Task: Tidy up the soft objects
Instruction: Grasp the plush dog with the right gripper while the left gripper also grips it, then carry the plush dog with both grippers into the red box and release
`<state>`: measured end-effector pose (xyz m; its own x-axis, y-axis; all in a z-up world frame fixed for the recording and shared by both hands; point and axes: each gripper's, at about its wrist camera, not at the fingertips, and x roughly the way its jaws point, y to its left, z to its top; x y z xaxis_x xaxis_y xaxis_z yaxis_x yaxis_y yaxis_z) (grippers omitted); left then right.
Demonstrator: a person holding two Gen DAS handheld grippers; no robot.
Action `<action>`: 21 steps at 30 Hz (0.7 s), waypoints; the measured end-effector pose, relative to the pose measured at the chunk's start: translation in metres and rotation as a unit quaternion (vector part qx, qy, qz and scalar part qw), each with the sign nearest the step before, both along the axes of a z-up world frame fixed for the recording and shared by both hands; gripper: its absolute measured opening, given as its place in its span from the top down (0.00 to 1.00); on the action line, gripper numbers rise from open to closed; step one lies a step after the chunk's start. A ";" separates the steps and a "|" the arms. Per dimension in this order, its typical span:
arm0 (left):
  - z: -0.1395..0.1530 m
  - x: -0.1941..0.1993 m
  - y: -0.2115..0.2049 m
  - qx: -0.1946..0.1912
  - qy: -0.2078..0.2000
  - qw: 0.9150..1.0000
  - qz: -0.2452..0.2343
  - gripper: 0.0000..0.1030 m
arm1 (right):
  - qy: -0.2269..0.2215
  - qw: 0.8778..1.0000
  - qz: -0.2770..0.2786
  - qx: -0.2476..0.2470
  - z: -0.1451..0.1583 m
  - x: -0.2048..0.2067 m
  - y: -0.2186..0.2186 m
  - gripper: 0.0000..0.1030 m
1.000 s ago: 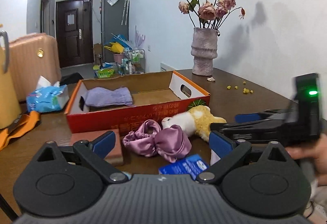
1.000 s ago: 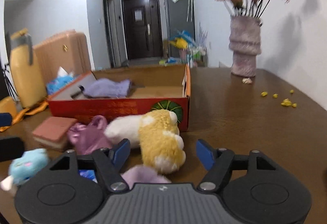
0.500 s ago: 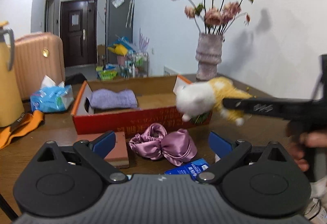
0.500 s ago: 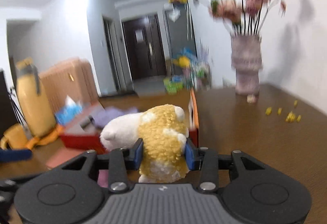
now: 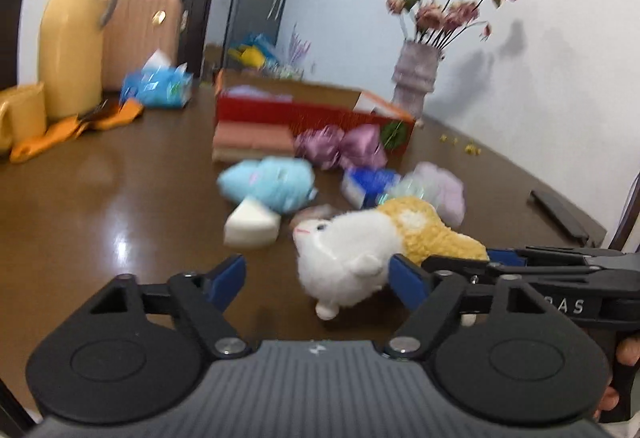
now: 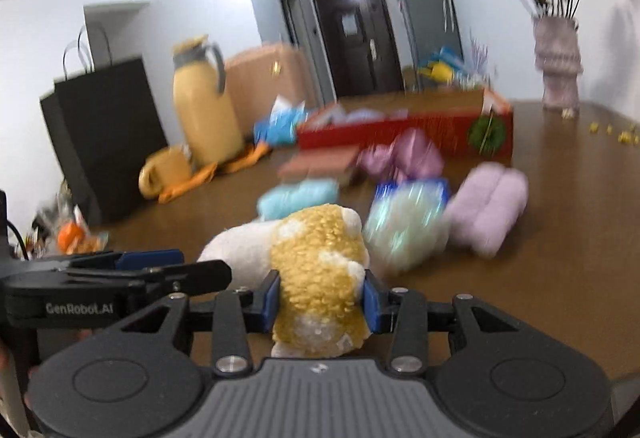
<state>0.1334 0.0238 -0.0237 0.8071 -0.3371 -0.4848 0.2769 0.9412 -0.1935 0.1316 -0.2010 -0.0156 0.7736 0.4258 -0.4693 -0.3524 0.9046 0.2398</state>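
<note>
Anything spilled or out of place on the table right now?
Yes: small yellow bits lie scattered on the table near the vase, like fallen petals or crumbs. Most soft items still lie loose outside the red box.

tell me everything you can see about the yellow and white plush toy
The plush toy is a small fuzzy animal: white head with a pink mouth and small ears, curly yellow body with white patches, white feet. It hangs sideways above the brown table, clamped at its yellow rear by the right gripper. Its white head sits between the closing jaws of the left gripper; one blue pad is at its cheek, the other still apart.
</note>
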 end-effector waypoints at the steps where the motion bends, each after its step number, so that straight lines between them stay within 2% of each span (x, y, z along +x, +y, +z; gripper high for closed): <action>1: -0.003 -0.002 0.003 -0.003 0.000 1.000 0.000 0.26 | 0.008 1.000 0.000 -0.004 -0.004 -0.002 0.002 0.60; 5: -0.010 -0.001 0.009 -0.019 0.005 1.000 0.002 0.27 | 0.003 1.000 -0.002 0.002 -0.010 -0.016 0.002 0.53; 9: -0.011 0.001 0.008 -0.032 -0.012 0.999 -0.014 0.26 | 0.000 1.000 -0.001 0.004 -0.006 -0.018 -0.001 0.53; 12: -0.015 0.004 0.001 -0.023 -0.011 0.999 -0.030 0.27 | -0.001 1.000 -0.002 0.008 -0.007 -0.016 -0.003 0.54; 13: -0.018 0.005 -0.001 -0.021 -0.006 0.999 -0.033 0.37 | 0.002 1.000 0.000 0.008 -0.008 -0.014 -0.003 0.56; 15: -0.022 0.008 -0.003 -0.025 0.003 0.998 -0.053 0.50 | 0.003 1.000 0.003 0.012 -0.009 -0.011 -0.003 0.58; 18: -0.020 0.009 -0.004 -0.023 -0.003 0.998 -0.051 0.53 | 0.002 1.000 0.005 0.016 -0.006 -0.008 -0.004 0.60; 21: 0.003 0.018 -0.004 -0.036 -0.026 0.997 -0.055 0.53 | -0.006 0.999 0.007 0.036 0.008 -0.002 -0.011 0.60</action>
